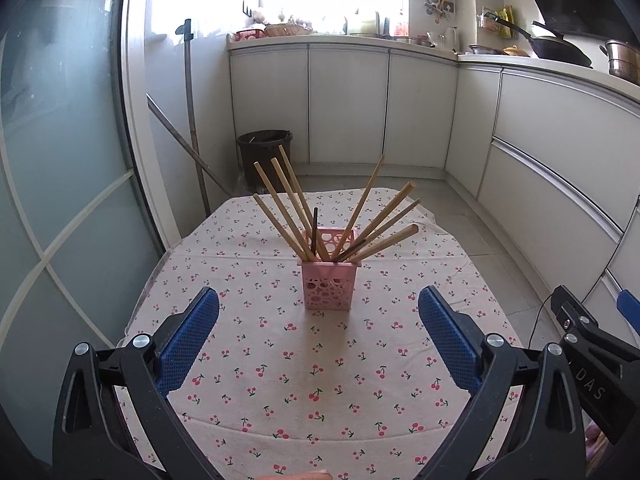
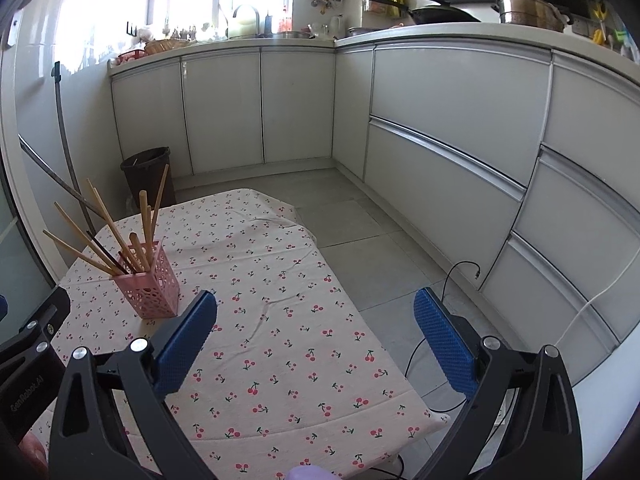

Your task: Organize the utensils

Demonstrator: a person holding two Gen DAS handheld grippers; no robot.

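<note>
Left wrist view: I see my left claw (image 1: 319,322) released, its two blue textured pads spread wide and holding nothing, hovering above a tabletop covered with a cream cloth printed with small red cherries (image 1: 280,380). Straight ahead, between the pads and a little beyond them, stands a square pink plastic holder with round cut-out holes (image 1: 329,285), upright on the cloth. A bundle of long wooden chopsticks (image 1: 288,212) fans out of it, some leaning left and some leaning right, with a couple of dark chopsticks (image 1: 315,230) among them. At the far right edge I see part of my right claw's black frame (image 1: 588,332). Behind the tabletop a dark round bucket (image 1: 265,152) sits on the grey tiled floor beside white kitchen cabinets (image 1: 400,104). In the right wrist view, my right claw (image 2: 315,322) is also released, blue pads wide apart and empty, over the near right part of the cherry cloth (image 2: 288,320). The pink holder (image 2: 150,286) stands to the left of the left pad, near it but not touching, with the chopsticks (image 2: 108,228) fanned upward. A black cable (image 2: 448,280) trails across the floor at right.
</note>
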